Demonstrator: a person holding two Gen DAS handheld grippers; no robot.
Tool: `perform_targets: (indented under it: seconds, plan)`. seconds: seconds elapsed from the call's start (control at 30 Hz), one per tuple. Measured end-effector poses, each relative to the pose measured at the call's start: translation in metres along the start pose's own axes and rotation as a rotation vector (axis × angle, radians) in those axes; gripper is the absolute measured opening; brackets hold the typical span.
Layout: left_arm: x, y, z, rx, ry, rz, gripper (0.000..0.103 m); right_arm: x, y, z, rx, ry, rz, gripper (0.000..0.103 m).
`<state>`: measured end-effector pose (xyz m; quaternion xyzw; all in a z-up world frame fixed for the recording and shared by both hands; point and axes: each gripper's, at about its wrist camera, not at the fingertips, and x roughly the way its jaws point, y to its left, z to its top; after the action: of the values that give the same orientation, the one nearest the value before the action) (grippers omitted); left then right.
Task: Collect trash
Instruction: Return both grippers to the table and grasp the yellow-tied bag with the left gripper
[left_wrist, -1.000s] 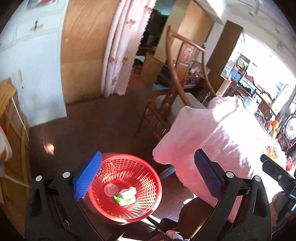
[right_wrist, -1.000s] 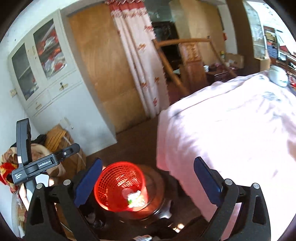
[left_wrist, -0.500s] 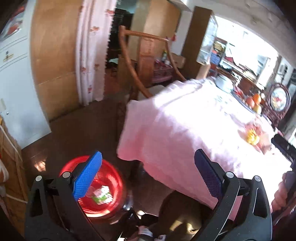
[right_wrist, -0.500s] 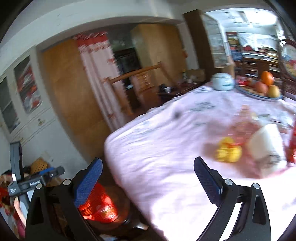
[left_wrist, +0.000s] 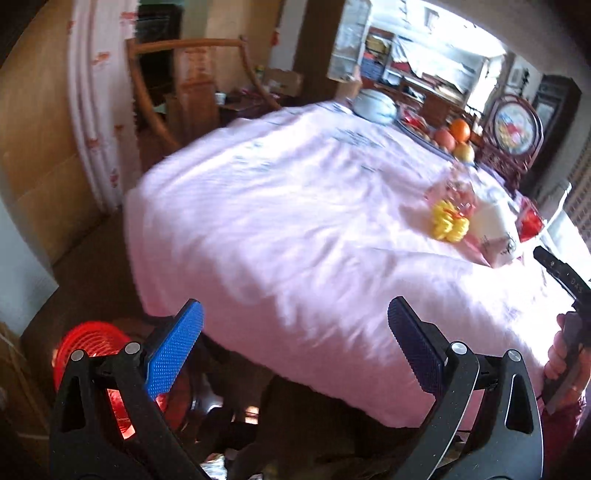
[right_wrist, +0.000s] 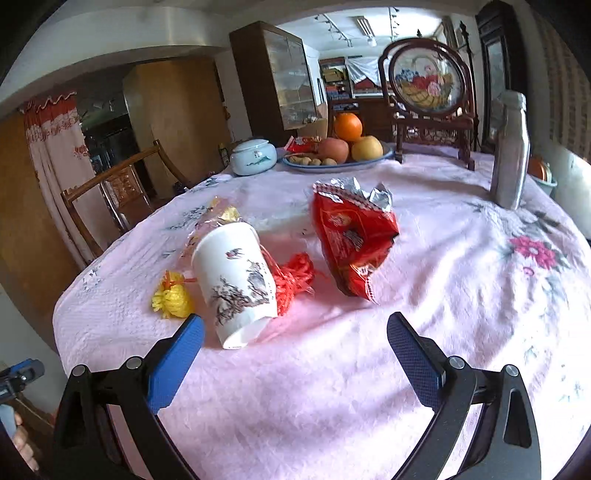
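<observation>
Both sets of jaws stand released and empty. The right gripper (right_wrist: 295, 338) hovers over the pink-clothed worktop (right_wrist: 369, 369), just before a tipped white cup (right_wrist: 236, 286), a yellow mesh wad (right_wrist: 173, 300), red netting (right_wrist: 295, 278) and a torn red snack bag (right_wrist: 354, 240). The left gripper (left_wrist: 295, 338) hangs off the worktop's edge, the red basket (left_wrist: 86, 341) on the floor at its left.

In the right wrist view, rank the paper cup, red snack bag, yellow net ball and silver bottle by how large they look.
1. Red snack bag and paper cup: about alike, and the cup is nearer the camera, so unranked.
2. Silver bottle, farther back.
3. Yellow net ball, clearly smallest.
</observation>
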<state>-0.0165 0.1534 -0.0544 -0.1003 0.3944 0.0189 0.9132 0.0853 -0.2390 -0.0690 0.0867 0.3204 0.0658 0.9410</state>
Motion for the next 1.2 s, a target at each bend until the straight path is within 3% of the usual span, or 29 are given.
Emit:
perform_targets:
  seconds: [0.13, 0.23, 0.5, 0.7, 0.83, 1.03, 1.1, 1.2]
  plan:
    - [0.021, -0.033, 0.011, 0.048, 0.027, -0.032, 0.096, 0.017, -0.033, -0.001, 0.109, 0.081, 0.031, 0.097]
    - [0.034, -0.056, 0.018, 0.088, 0.038, -0.047, 0.096, 0.026, -0.035, -0.002, 0.126, 0.137, 0.054, 0.097]
    - [0.07, -0.098, 0.033, 0.141, 0.095, -0.099, 0.096, 0.018, -0.026, -0.009, 0.093, 0.117, 0.053, 0.097]
    - [0.098, -0.134, 0.053, 0.161, 0.151, -0.18, 0.096, 0.013, -0.029, -0.007, 0.123, 0.098, 0.057, 0.097]
    - [0.119, -0.164, 0.066, 0.202, 0.169, -0.164, 0.096, 0.013, -0.033, -0.007, 0.142, 0.093, 0.063, 0.097]
    - [0.154, -0.17, 0.083, 0.149, 0.195, -0.112, 0.096, 0.013, -0.034, -0.008, 0.15, 0.094, 0.075, 0.097]
    - [0.164, -0.161, 0.085, 0.101, 0.223, -0.107, 0.092, 0.012, -0.033, -0.007, 0.148, 0.091, 0.077, 0.097]
    - [0.162, -0.151, 0.088, 0.05, 0.202, -0.11, 0.088, 0.011, -0.032, -0.007, 0.145, 0.087, 0.081, 0.097]
